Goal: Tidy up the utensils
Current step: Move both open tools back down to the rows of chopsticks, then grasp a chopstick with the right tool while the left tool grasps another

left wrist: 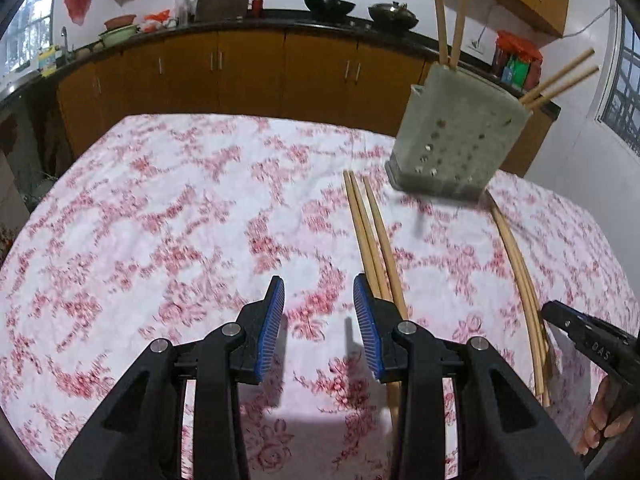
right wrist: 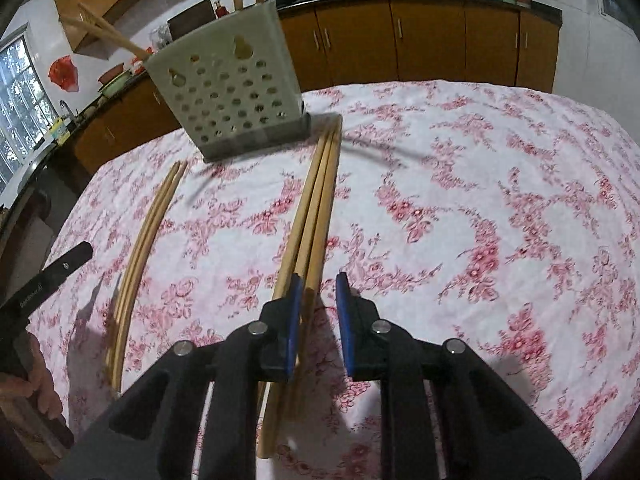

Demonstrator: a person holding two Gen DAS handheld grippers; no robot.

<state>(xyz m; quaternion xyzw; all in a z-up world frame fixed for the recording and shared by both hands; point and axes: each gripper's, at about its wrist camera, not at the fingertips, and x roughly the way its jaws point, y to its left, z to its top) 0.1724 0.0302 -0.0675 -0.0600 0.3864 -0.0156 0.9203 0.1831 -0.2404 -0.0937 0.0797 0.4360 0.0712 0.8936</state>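
Note:
A grey perforated utensil holder (left wrist: 452, 136) (right wrist: 232, 96) stands on the floral tablecloth with several wooden chopsticks sticking out of its top. Three chopsticks (left wrist: 370, 236) lie on the cloth beside my left gripper (left wrist: 319, 300), which is open and empty; its right finger hides part of them. A second bundle of chopsticks (left wrist: 520, 276) (right wrist: 316, 208) lies further right. My right gripper (right wrist: 319, 292) is open low over that bundle, with one chopstick end between the jaws. The left group also shows in the right wrist view (right wrist: 148, 232).
The table (left wrist: 160, 216) carries a white cloth with red flowers. Behind it run wooden cabinets (left wrist: 248, 68) and a dark counter with woks and pots. The other gripper's body shows at each view's edge (left wrist: 592, 344) (right wrist: 44, 280).

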